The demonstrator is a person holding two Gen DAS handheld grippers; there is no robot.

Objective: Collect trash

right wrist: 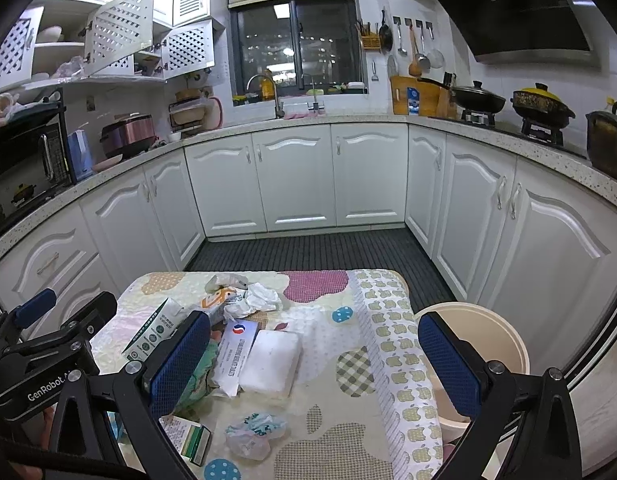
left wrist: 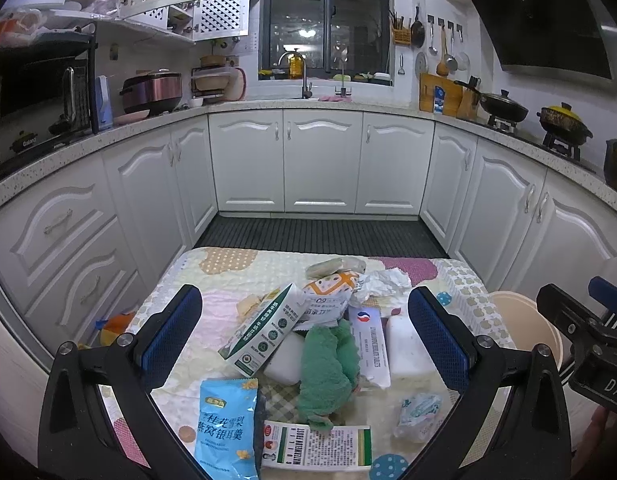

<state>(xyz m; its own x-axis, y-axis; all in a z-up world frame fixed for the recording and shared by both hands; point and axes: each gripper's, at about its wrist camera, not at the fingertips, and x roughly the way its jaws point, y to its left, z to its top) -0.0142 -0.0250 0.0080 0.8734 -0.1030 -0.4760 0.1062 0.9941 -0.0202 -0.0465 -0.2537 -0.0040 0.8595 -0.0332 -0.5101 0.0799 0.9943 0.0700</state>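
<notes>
A pile of trash lies on a small table with a patterned cloth [right wrist: 340, 344]. In the left wrist view it holds a blue snack bag [left wrist: 228, 424], a green-and-white carton [left wrist: 260, 332], a green cloth [left wrist: 328, 364], a white tablet box [left wrist: 368, 344], white foam blocks [left wrist: 408, 344], crumpled paper [left wrist: 380, 280], a wipe packet [left wrist: 418, 414] and a flat printed box [left wrist: 316, 446]. My left gripper [left wrist: 304, 336] hangs open above the pile, holding nothing. My right gripper [right wrist: 314, 362] is open too, over a foam block [right wrist: 272, 360] and the table's right side.
A beige bin [right wrist: 492, 340] stands on the floor against the table's right edge, also in the left wrist view [left wrist: 524, 320]. White kitchen cabinets [left wrist: 320, 160] ring a dark floor mat [left wrist: 320, 232] beyond the table. Pots sit on the stove [right wrist: 540, 108] at right.
</notes>
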